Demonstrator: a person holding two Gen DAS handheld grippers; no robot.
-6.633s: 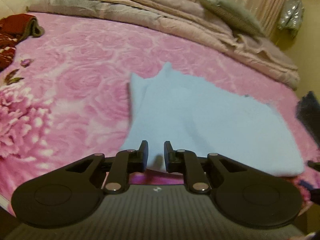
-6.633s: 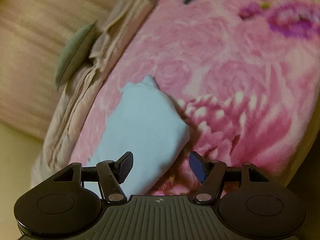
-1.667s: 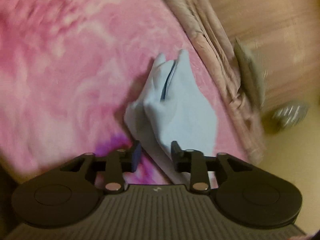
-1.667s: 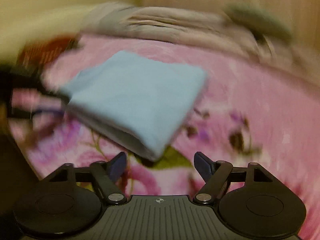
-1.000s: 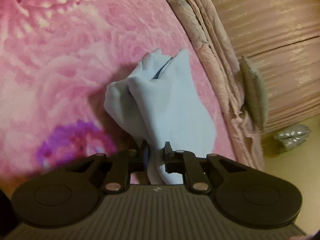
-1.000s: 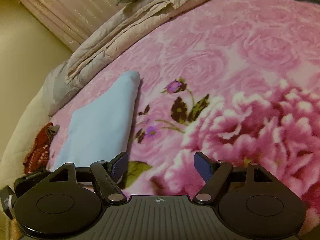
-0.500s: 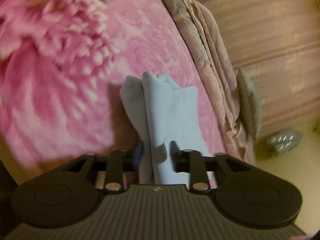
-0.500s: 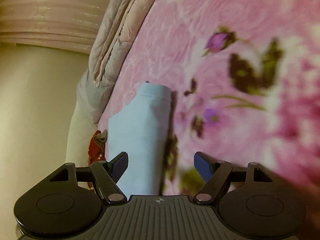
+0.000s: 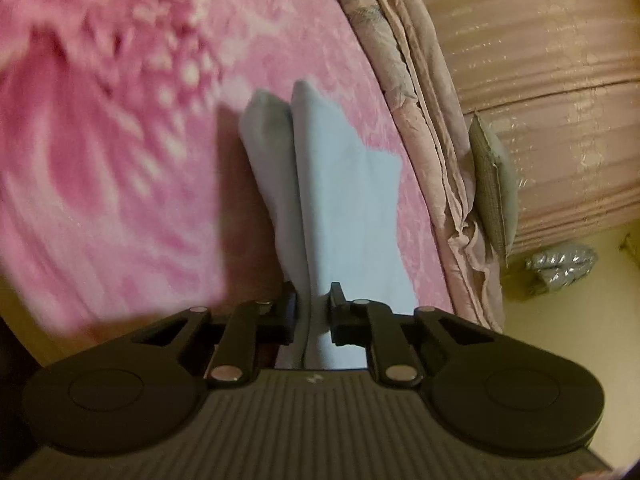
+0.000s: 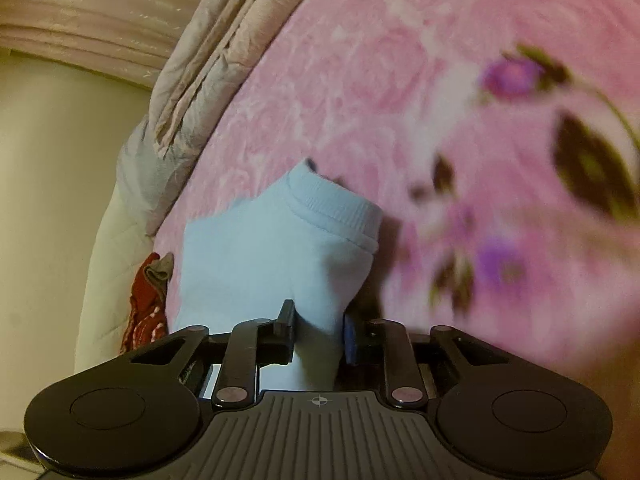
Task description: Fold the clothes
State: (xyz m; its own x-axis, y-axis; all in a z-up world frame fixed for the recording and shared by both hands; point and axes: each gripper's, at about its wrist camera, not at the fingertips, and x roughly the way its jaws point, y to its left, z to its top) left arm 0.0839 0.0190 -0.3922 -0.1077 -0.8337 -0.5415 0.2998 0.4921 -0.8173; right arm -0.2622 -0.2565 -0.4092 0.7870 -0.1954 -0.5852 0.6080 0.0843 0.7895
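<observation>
Both tongs now clamp the light-blue garment (image 9: 340, 200), left gripper (image 9: 313, 308) as before, right gripper (image 10: 318, 328) newly closed from wide, so the folded piece hangs mid-frame above the pink blanket (image 9: 120, 200), apparently ready for relocation.

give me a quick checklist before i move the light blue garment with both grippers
1. Left gripper shut on the light blue garment: ok.
2. Right gripper shut on the same garment: ok.
3. All folded layers caught between the fingers: cannot tell.
4. Garment lifted off the pink blanket: cannot tell.
5. Red garment apart from the blue one: ok.
6. Views sharp enough to judge: not ok, blanket is blurred.
</observation>
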